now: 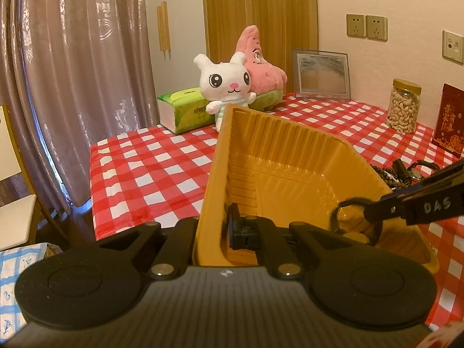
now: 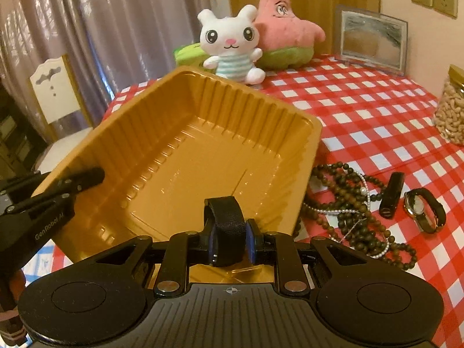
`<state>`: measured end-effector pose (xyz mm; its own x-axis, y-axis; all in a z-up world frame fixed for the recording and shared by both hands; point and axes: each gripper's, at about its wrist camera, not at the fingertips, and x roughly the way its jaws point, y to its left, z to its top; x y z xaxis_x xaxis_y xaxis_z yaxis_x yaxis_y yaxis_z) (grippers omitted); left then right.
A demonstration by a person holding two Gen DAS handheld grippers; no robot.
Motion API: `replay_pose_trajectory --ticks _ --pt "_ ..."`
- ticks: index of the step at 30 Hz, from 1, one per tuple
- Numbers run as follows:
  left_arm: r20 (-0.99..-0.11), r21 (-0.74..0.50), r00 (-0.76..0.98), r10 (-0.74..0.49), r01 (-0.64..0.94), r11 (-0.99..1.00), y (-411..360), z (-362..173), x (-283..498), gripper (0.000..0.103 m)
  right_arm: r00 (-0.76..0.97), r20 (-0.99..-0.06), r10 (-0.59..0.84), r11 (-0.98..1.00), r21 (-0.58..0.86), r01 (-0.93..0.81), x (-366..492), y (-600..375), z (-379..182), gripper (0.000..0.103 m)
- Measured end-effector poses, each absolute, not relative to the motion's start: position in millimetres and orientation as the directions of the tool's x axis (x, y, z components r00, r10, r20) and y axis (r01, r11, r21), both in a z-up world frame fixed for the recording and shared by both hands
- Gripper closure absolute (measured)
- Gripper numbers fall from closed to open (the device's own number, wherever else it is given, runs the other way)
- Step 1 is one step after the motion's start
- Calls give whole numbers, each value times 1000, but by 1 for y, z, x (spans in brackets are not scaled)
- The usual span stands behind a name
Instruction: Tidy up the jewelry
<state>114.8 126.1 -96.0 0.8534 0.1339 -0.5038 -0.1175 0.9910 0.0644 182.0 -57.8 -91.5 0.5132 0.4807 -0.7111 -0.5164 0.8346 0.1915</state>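
My left gripper [image 1: 229, 227] is shut on the near wall of the yellow plastic tray [image 1: 275, 171] and holds it tilted over the table's edge; from the right wrist view its fingers [image 2: 87, 178] pinch the tray's [image 2: 203, 145] left rim. My right gripper [image 2: 230, 240] reaches over the tray's near right corner. A black-strapped watch [image 2: 224, 214] stands between its blue pads, and a small gap shows at the right pad. In the left wrist view this watch [image 1: 352, 220] rests low in the tray by the right gripper [image 1: 368, 214]. Dark bead strands [image 2: 348, 203], a black band [image 2: 391, 197] and another watch [image 2: 420, 208] lie on the cloth.
The red checked tablecloth [image 2: 362, 110] covers the table. At the back stand a white plush rabbit [image 2: 232, 43], a pink star plush [image 2: 284, 23], a green tissue box [image 1: 185, 110] and a photo frame [image 2: 371, 40]. A cashew jar [image 1: 404, 107] and red card [image 1: 449, 121] stand right. A chair [image 2: 55, 92] is left.
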Motion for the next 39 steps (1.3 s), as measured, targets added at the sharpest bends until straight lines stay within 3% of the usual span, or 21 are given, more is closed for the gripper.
replay_pose_trajectory --ticks 2,3,21,34,39 --pt "-506 63 852 134 -119 991 126 -96 115 99 534 -695 481 844 201 -498 182 -63 -85 51" --pt "-507 65 851 136 -119 991 126 -96 115 99 544 -685 485 847 211 -489 183 -66 -83 48" --pt "-502 73 849 163 -146 987 129 -97 115 98 560 -747 360 933 285 -219 172 -198 -102 48" --pt "-502 99 838 214 -191 977 148 -94 112 98 506 -760 408 899 235 -370 169 -169 -118 48" --pt "-502 103 838 213 -187 977 150 -94 114 98 487 -772 407 883 197 -426 173 -150 -127 64"
